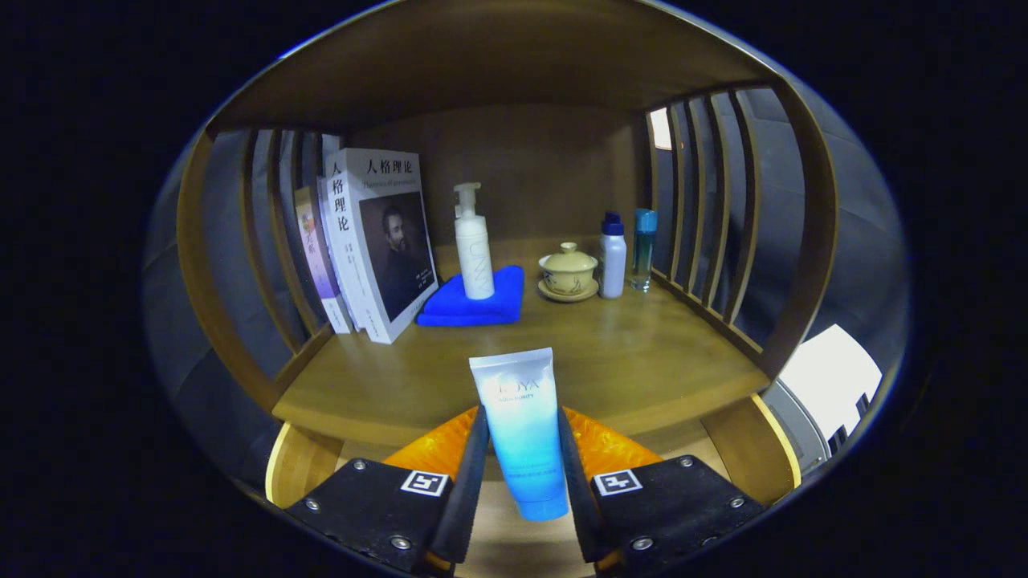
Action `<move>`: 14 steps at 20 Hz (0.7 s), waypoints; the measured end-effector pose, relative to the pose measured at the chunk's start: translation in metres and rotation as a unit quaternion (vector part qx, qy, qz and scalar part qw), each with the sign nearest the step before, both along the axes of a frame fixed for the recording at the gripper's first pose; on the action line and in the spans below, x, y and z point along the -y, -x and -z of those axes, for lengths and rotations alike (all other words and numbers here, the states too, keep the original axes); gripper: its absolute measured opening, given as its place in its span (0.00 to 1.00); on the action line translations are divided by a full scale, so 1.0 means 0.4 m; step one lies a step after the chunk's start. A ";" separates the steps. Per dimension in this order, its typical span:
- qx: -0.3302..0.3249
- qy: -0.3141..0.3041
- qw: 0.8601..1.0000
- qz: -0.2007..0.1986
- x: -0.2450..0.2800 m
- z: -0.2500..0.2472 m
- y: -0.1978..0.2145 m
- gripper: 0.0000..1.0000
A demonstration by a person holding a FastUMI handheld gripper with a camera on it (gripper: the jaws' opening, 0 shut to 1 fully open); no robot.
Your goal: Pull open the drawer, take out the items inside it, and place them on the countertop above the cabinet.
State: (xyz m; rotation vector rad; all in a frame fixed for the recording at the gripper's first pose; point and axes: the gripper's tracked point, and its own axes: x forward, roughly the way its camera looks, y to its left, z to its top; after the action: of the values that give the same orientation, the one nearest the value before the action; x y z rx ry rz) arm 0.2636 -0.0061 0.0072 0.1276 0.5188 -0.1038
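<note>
The gripper (522, 466) is closed on a blue-and-white plastic tube (520, 433), both fingers pressing its sides. The tube stands cap-down at the front edge of the wooden countertop (642, 361), well short of the folded blue cloth (474, 303).

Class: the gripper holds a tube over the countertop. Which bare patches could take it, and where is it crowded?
The gripper is shut on the tube. The countertop is bare just ahead of the fingers, up to the blue cloth and lidded cup. The back is crowded: books, pump bottle, small bottles.

Books (377, 241), pump bottle (474, 245) on blue cloth (474, 303), lidded cup (568, 271), two bottles (613, 257).
</note>
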 end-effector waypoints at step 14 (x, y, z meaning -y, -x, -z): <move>-0.016 -0.010 1.000 -0.012 0.045 0.048 -0.162 0.54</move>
State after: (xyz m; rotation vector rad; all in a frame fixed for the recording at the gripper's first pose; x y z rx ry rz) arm 0.3283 -0.0242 -0.0120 0.1400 0.5529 -0.0777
